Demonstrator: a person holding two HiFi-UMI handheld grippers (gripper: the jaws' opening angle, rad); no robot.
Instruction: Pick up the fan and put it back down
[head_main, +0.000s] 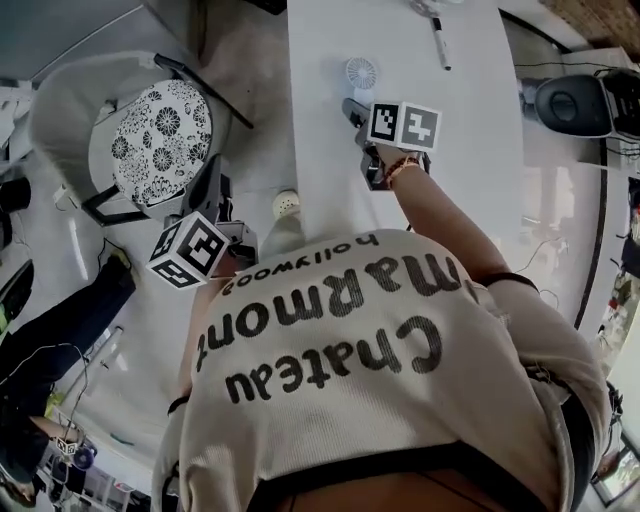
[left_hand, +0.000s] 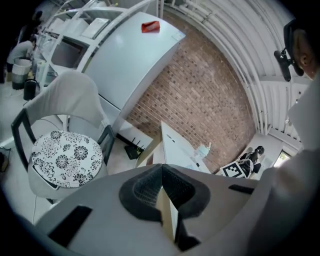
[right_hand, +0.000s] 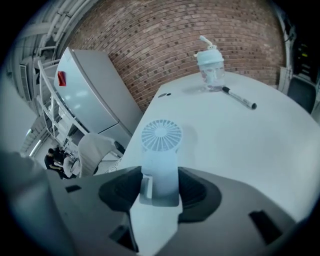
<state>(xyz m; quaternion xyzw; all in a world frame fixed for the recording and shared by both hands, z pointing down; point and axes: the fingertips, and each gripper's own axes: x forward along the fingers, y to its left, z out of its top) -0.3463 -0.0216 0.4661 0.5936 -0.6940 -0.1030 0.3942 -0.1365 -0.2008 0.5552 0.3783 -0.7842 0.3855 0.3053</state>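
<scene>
The white table (head_main: 470, 150) is in front of me. The fan (right_hand: 161, 145) is on its near part, well apart from the lidded cup (right_hand: 209, 67) and the marker pen (right_hand: 239, 97) at the far end. My left gripper (left_hand: 162, 175) takes no part in this. It hangs off the side of the table, toward the chair (left_hand: 65, 160) with the flowered cushion, and its jaws are pressed together on nothing. My right gripper (right_hand: 159, 176) does the work: its jaws stand on both sides of the fan's handle and the pads look pressed on it, so I judge the grasp as made. Whether the fan is off the table yet I cannot tell — its round head is low, with its shadow just beside it on the table. So the reaching and the gripping are done, I think — the lift, if it is not begun, and then the setting down and the release are left.
</scene>
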